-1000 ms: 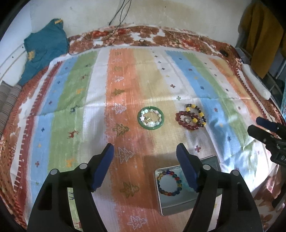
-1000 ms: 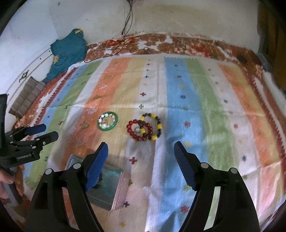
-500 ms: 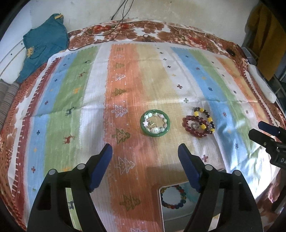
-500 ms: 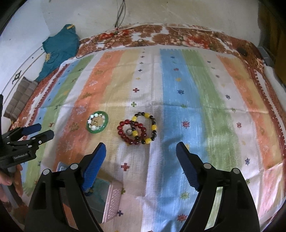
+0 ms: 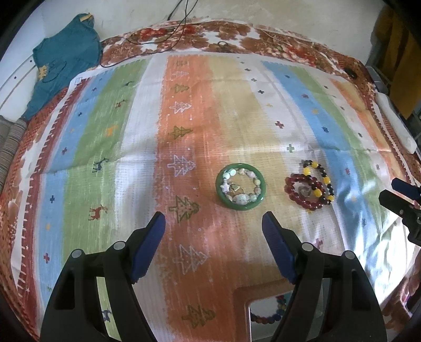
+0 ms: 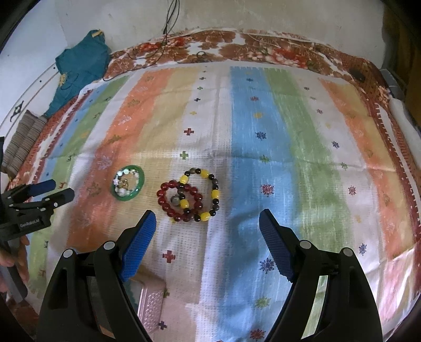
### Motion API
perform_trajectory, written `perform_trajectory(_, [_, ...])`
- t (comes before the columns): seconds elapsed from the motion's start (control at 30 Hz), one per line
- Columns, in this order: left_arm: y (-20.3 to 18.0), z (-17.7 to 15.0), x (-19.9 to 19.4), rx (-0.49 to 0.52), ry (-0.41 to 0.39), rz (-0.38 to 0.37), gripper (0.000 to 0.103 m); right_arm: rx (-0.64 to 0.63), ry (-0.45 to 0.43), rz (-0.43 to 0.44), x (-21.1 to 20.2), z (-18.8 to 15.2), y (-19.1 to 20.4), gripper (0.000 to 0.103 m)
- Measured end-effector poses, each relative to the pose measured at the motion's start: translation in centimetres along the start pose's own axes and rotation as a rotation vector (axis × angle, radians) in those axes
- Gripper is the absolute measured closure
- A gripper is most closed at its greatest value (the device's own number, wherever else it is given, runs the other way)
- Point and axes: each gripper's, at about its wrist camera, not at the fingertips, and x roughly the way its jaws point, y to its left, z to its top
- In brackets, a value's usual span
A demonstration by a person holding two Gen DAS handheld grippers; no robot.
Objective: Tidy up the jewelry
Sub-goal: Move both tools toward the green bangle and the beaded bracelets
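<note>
A green bangle (image 5: 240, 186) with a pale stone bracelet inside it lies on the striped cloth; it also shows in the right wrist view (image 6: 127, 183). To its right lie a red bead bracelet (image 5: 302, 193) (image 6: 180, 201) and a yellow-and-black bead bracelet (image 5: 321, 181) (image 6: 204, 194), overlapping. A metal box (image 5: 265, 313) near the front edge holds a multicoloured bead bracelet (image 5: 265, 317); its patterned side shows in the right wrist view (image 6: 151, 305). My left gripper (image 5: 213, 250) is open and empty, short of the bangle. My right gripper (image 6: 208, 242) is open and empty, short of the bead bracelets.
The striped cloth (image 5: 147, 147) covers a floral bedspread (image 5: 236, 34). A teal garment (image 5: 63, 63) lies at the back left. Black cables (image 5: 181, 15) run down the wall. A striped cushion (image 6: 23, 139) sits at the left edge.
Both grippers have moved forward and down toward the jewelry, which now looks larger. The metal box has slid toward the bottom of both views. Both grippers stay open.
</note>
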Motion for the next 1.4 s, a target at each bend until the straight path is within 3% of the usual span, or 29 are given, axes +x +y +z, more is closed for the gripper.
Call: perform_trajectory(1.4, [0.6, 3.1, 8.2, 0.001, 0.111, 0.02, 0.027, -0.037, 0.123, -0.064, 8.2, 1.9, -1.1, 0.022])
